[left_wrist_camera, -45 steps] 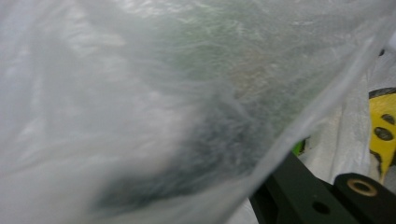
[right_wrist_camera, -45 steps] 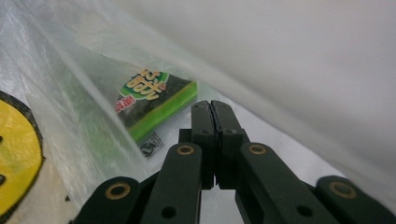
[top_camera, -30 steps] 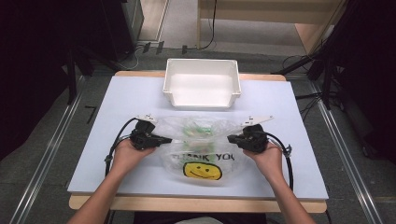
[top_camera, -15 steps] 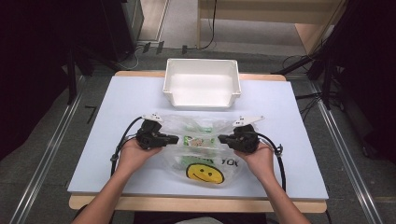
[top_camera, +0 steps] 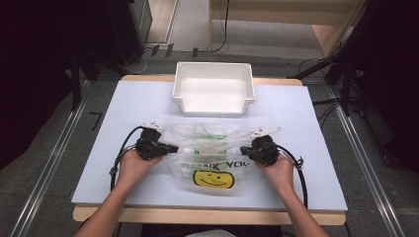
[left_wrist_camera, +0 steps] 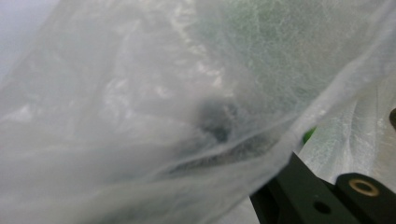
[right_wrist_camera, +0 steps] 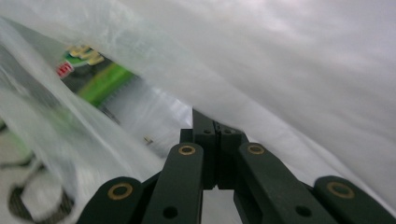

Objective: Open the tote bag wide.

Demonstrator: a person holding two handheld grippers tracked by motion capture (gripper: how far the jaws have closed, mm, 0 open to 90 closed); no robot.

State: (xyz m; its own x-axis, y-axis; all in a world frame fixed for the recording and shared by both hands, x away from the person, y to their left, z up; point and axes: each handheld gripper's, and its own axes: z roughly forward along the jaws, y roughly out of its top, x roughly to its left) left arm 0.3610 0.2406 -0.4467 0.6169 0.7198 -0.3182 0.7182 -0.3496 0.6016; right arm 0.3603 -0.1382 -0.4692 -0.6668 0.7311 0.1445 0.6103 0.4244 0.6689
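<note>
Both hand-held grippers clenched on the plastic bag (top_camera: 210,158): left hand-held gripper (top_camera: 170,148) at its left edge, right hand-held gripper (top_camera: 244,150) at its right. Bag lies lower centre on the surface (top_camera: 99,148), green packet (right_wrist_camera: 100,81) inside. White bin (top_camera: 213,91) at upper centre looks empty; unloading not started.

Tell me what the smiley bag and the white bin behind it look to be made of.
Bag: thin, glossy, see-through plastic film by its crinkles, glare and the green packet showing through. Bin: probably rigid moulded plastic, smooth white and slightly shiny, with even walls and a rolled rim; coated metal cannot be ruled out.
</note>
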